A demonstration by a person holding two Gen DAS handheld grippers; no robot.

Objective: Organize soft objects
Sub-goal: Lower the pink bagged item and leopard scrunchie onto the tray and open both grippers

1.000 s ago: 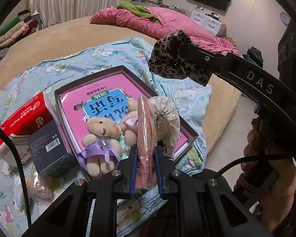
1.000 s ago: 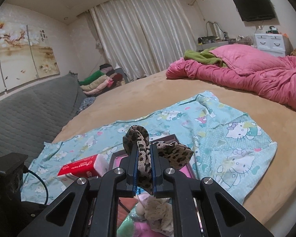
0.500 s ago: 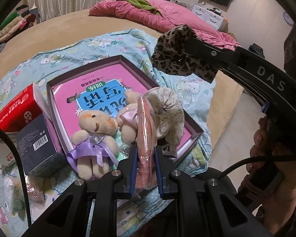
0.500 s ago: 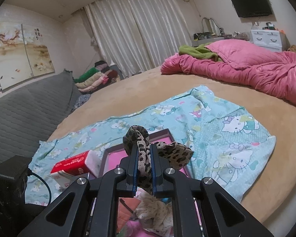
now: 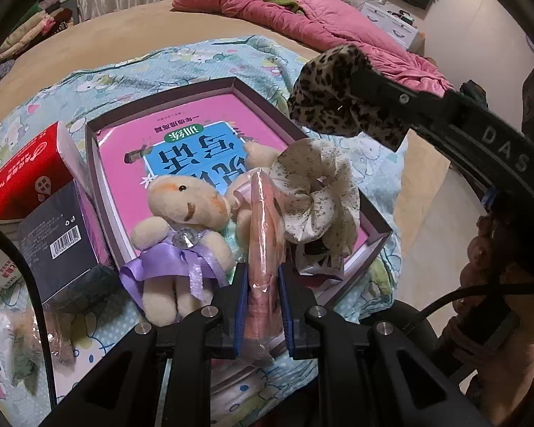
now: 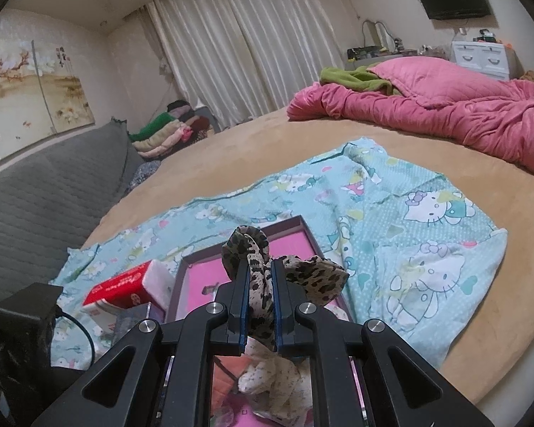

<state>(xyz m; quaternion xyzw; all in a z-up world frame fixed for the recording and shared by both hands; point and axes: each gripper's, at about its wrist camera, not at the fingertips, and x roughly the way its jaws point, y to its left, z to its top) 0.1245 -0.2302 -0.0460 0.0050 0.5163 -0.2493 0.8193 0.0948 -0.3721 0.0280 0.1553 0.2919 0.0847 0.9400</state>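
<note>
Left gripper (image 5: 261, 284) clamped on a pink item in clear plastic wrap (image 5: 263, 235), standing upright between the blue pads; what it is cannot be made out. At 10 o'clock of it, a cream plush bear in a purple ribbon dress (image 5: 178, 227) lies over the near rim of a shallow dark-rimmed box (image 5: 377, 245). At 1 o'clock, a cream speckled fabric scrunchie (image 5: 317, 195) rests in the box on a pink book with a blue title panel (image 5: 181, 142). At 9 o'clock, a dark barcoded carton (image 5: 58, 238) and a red-and-white tissue pack (image 5: 25, 174), beside the box.

Right gripper (image 6: 260, 293) clamped on a leopard-print scrunchie (image 6: 309, 275), held above the box's far corner at 1 o'clock.

All sits on a light-blue cartoon-print sheet (image 6: 391, 220) over a tan bed (image 6: 267, 142); a pink quilt (image 6: 445, 106) lies far at 1 o'clock.
</note>
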